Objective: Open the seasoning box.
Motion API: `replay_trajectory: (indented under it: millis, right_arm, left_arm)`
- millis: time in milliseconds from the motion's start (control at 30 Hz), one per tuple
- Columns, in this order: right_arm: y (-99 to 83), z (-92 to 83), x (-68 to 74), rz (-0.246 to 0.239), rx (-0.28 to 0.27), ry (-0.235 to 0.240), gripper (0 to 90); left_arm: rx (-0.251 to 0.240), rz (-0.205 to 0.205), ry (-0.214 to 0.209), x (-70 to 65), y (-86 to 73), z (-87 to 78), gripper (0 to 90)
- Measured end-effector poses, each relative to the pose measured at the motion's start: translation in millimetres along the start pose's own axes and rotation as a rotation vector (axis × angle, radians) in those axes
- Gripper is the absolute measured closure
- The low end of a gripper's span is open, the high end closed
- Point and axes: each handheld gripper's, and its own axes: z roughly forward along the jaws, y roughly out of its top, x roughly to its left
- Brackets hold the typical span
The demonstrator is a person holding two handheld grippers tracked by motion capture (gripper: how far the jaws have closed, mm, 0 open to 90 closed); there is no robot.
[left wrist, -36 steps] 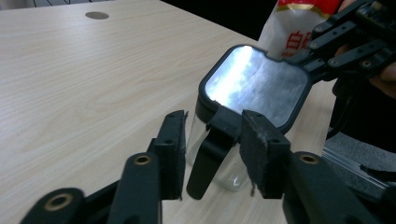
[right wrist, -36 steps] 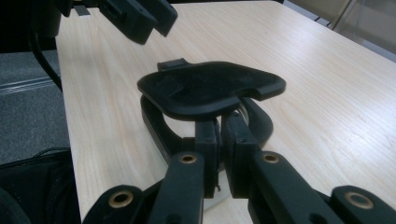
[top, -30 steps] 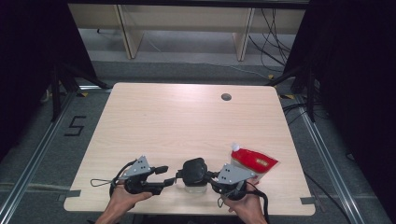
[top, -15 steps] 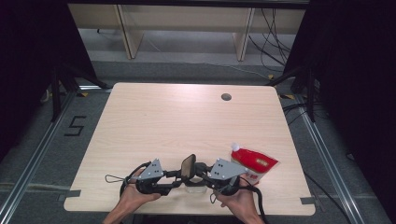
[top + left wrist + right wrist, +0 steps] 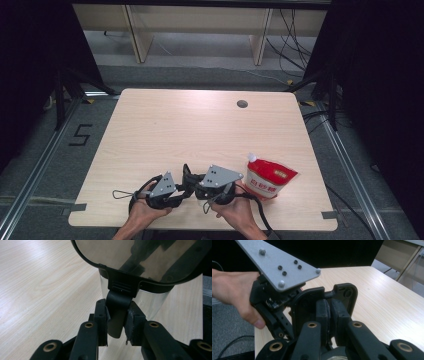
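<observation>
A clear container (image 5: 150, 302) with a dark hinged lid (image 5: 140, 260) sits between my two grippers near the table's front edge (image 5: 186, 174). My left gripper (image 5: 117, 330) has just been closing, and its pads now press on the lid's black tab (image 5: 118, 312). In the high view the left gripper (image 5: 181, 194) points right. The right gripper (image 5: 194, 188) points left and meets it. My right gripper (image 5: 329, 312) is shut on a thin black part of the container (image 5: 344, 292). Just beyond it are the left gripper's grey plate (image 5: 279, 260) and the hand (image 5: 232, 292) holding it.
A red and white spouted pouch (image 5: 270, 180) lies to the right of my right gripper. The wooden table (image 5: 200, 130) has a round cable hole (image 5: 242, 104) at the back right. Cables trail from both grippers along the front edge.
The right gripper has moved left with the container, closing the gap to the left gripper. The left jaws have closed onto the lid's tab. The pouch has not moved.
</observation>
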Motion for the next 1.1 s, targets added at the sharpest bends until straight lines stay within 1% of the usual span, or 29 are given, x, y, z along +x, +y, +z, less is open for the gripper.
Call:
replay_trajectory:
  millis: [33,67,100,133,200,233,333,367,400,433,467,500,533,567,600,633,667,700,733,767,800,833,900,933,967,1000,1033,1067,1100]
  right_arm:
    - [0.1,2.0,0.5,0.003,0.0,-0.002,85.3]
    - [0.7,3.4,0.4,-0.005,0.004,0.01,85.3]
    - [0.6,4.4,0.6,-0.007,0.0,0.011,85.2]
    - [0.6,4.5,0.8,-0.003,-0.001,0.016,85.1]
    - [0.2,3.9,0.4,0.0,-0.004,0.012,85.1]
    - [-0.1,3.4,-0.1,-0.006,-0.005,0.009,85.0]
    - [-1.3,0.7,-0.6,0.004,-0.009,0.009,84.1]
    - [-1.9,-0.4,-1.5,0.004,-0.013,0.01,84.1]
    - [-2.5,-1.9,-1.9,0.01,-0.018,-0.003,83.9]
    - [-3.0,-3.3,-2.1,0.016,-0.017,0.003,83.7]
    - [-3.3,-4.5,-3.3,0.003,-0.018,0.005,83.2]
    - [-4.1,-5.7,-3.8,0.005,-0.019,-0.002,83.1]
    - [-5.1,-8.0,-4.9,0.01,-0.012,-0.003,82.5]
    - [-5.9,-8.4,-5.6,0.015,-0.019,-0.009,82.3]
    - [-6.7,-9.9,-5.7,0.031,-0.011,-0.006,81.9]
    - [-8.4,-12.0,-7.8,0.02,-0.013,-0.011,80.9]
    - [-8.4,-12.0,-7.8,0.02,-0.013,-0.011,80.9]
    - [-9.1,-13.4,-8.5,0.02,-0.014,-0.019,80.5]
    - [-10.1,-15.2,-9.5,0.019,-0.016,-0.019,79.5]
    - [-11.3,-18.3,-10.2,0.028,-0.014,-0.019,78.6]
    - [-13.2,-22.2,-11.5,0.029,-0.019,-0.023,77.6]
    - [-14.3,-24.9,-11.4,0.041,-0.022,-0.023,76.6]
    - [-18.0,-33.4,-12.2,0.04,-0.035,-0.029,73.2]
    - [-20.0,-38.3,-12.0,0.04,-0.034,-0.034,71.3]
    - [-23.2,-45.2,-11.2,0.054,-0.033,-0.039,68.8]
    - [-25.4,-48.7,-11.9,0.049,-0.04,-0.04,67.2]
    - [-28.8,-55.0,-11.9,0.06,-0.035,-0.051,65.1]
    - [-32.8,-59.4,-12.7,0.058,-0.036,-0.051,62.8]
    - [-37.1,-64.9,-13.2,0.067,-0.034,-0.057,60.8]
  left_arm:
    - [-0.002,0.003,0.009,-0.5,0.0,0.1,73.4]
    - [0.0,0.001,0.011,-0.8,0.1,0.0,73.4]
    - [0.003,0.003,0.017,-1.0,0.3,-0.1,73.5]
    - [-0.001,-0.006,0.016,-1.9,0.4,0.3,73.5]
    - [-0.005,-0.007,0.021,-2.6,1.0,0.8,73.5]
    - [-0.006,0.001,0.018,-2.4,1.4,0.8,73.5]
    - [-0.01,-0.014,0.011,-2.8,1.7,1.2,73.3]
    - [-0.011,-0.008,0.008,-2.5,2.0,1.5,73.1]
    - [-0.016,0.007,0.005,-1.9,2.4,1.8,73.1]
    - [-0.014,0.009,0.004,-1.7,2.5,1.6,72.9]
    - [-0.012,-0.011,0.004,-2.8,2.3,0.9,72.7]
    - [-0.013,-0.012,-0.001,-2.4,2.2,0.6,72.4]
    - [-0.011,-0.016,-0.001,-2.5,2.1,0.2,71.0]
    - [-0.014,-0.031,-0.001,-3.2,1.5,0.2,68.5]
    - [-0.013,-0.032,-0.005,-3.3,1.1,-0.3,65.3]
    - [-0.014,-0.032,-0.004,-3.9,0.8,-1.0,60.5]
    - [-0.015,-0.037,-0.001,-4.6,1.0,-1.8,60.5]
    - [-0.016,-0.043,0.003,-5.0,0.7,-3.2,58.4]
    - [-0.015,-0.036,0.002,-4.6,0.9,-5.4,56.4]
    - [-0.012,-0.025,-0.001,-3.5,0.8,-8.3,54.7]
    - [-0.021,-0.034,0.008,-4.4,0.5,-9.9,53.1]
    - [-0.021,-0.034,0.011,-3.7,0.6,-12.5,51.6]
    - [-0.032,-0.053,0.011,-2.5,-0.8,-15.2,47.8]
    - [-0.024,-0.04,0.011,-1.4,-1.6,-17.1,45.6]
    - [-0.018,-0.048,0.015,-2.1,-2.3,-18.2,43.5]
    - [-0.017,-0.058,0.016,-3.1,-3.1,-19.2,41.8]
    - [-0.001,-0.051,0.012,-2.8,-3.7,-21.3,39.8]
    - [-0.005,-0.049,0.012,-3.9,-4.2,-22.3,38.1]
    - [-0.009,-0.064,0.009,-5.6,-5.1,-23.7,36.7]
